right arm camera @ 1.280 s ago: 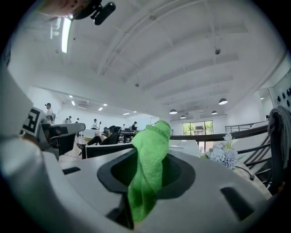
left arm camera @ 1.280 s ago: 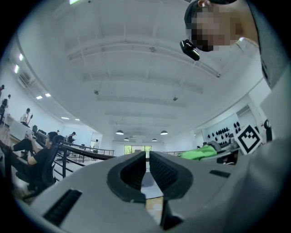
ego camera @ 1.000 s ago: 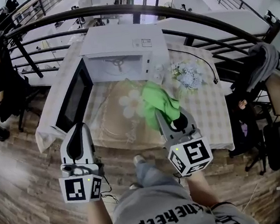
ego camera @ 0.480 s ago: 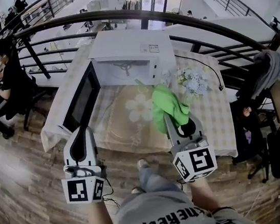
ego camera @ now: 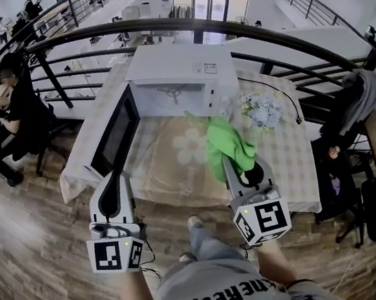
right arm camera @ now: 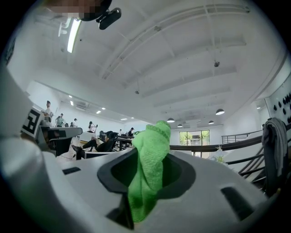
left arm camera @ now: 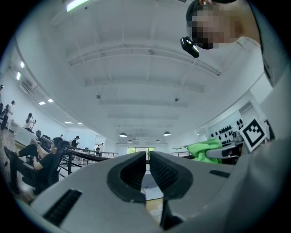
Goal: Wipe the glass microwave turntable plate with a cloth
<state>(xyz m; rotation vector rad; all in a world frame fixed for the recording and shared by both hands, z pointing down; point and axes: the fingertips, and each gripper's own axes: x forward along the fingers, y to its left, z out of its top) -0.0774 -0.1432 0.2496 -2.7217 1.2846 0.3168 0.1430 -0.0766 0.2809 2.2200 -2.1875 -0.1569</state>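
A white microwave (ego camera: 179,76) stands at the back of a table with a checked cloth (ego camera: 282,153), its door (ego camera: 113,137) swung open to the left. In front of it I make out the faint round outline of the glass turntable plate (ego camera: 170,172) lying flat on the table. My right gripper (ego camera: 235,163) is shut on a green cloth (ego camera: 225,140), which bunches up from between its jaws (right arm camera: 150,159). It hangs over the plate's right side. My left gripper (ego camera: 114,178) is held at the table's near left edge, jaws together and empty (left arm camera: 148,168).
A vase of pale flowers (ego camera: 259,111) and a black cable (ego camera: 277,85) sit right of the microwave. A dark railing (ego camera: 282,32) curves behind the table. A person (ego camera: 19,107) sits at a desk far left. A chair with a grey jacket (ego camera: 359,90) stands at the right.
The view has shifted slightly, so the table and microwave sit a little lower and to the right. Both grippers keep their places relative to each other. The green cloth stays gripped.
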